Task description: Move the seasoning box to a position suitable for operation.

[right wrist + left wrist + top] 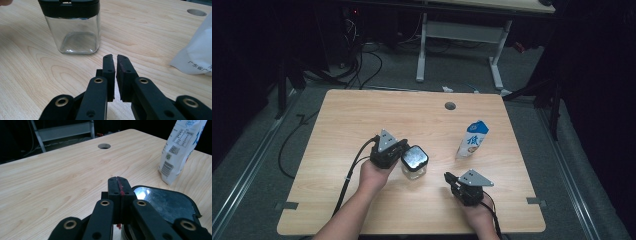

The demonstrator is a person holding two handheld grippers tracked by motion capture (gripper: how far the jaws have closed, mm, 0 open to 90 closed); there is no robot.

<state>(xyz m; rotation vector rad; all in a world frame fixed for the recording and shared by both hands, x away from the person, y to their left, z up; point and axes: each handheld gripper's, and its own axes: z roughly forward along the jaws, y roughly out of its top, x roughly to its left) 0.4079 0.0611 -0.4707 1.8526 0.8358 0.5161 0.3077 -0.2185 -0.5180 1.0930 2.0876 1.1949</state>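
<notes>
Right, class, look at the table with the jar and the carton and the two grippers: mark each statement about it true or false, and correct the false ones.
1. The glass jar has a black lid on it. True.
2. The carton lies flat on its side. False: it stands upright on the table.
3. The left gripper has its jaws pressed together with nothing between them. True.
4. The right gripper is clamped on the jar. False: it sits apart from the jar, jaws almost together, holding nothing.
5. The jar is full of liquid. False: it looks empty.
6. A round hole sits near the table's far edge. True.
</notes>
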